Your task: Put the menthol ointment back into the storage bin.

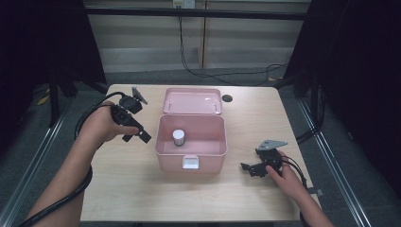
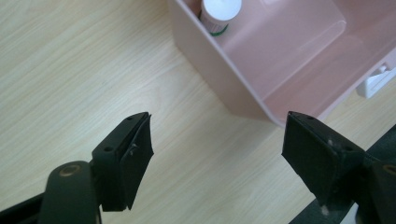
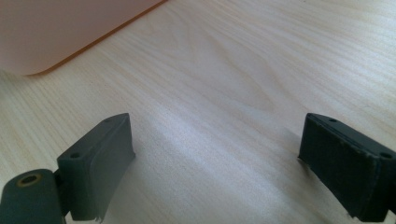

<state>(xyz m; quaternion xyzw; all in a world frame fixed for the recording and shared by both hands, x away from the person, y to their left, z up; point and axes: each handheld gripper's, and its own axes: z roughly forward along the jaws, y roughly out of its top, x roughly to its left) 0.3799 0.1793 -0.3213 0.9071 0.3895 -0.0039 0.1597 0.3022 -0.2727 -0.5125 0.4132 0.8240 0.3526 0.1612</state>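
Left claw (image 1: 143, 136): held above the counter (image 1: 127, 189) just left of the box (image 1: 190, 161), jaws spread wide with nothing between them; the left gripper view looks down past the two black pads (image 2: 135, 154) at bare wood, with the near corner of the box rising at upper right. Box: pink, plastic, standing at mid-counter, lid (image 1: 192, 100) thrown back and lying flat behind the body, white latch (image 1: 190, 163) on the front wall. Bottle (image 1: 178, 137): small, white-capped, upright on the box floor toward its left-middle; the left gripper view shows its cap (image 2: 221, 9) just inside the box wall, a green band below it. Right claw (image 1: 249, 169): low over the counter to the right of the box front, well apart from it, jaws also wide and empty; the right gripper view shows plain wood between the pads, with a pink corner of the box (image 3: 70, 32) at upper left. Step in hand, as judged: the bottle sits inside and both claws stand clear, so the work appears to lie between placing the bottle and shutting the box, or just ahead of lifting the bottle out; which of the two cannot be told. Next move, if closing: a claw must reach behind the box, catch the lid edge and swing it forward over the body, the other steadying the wall, then press the latch home.
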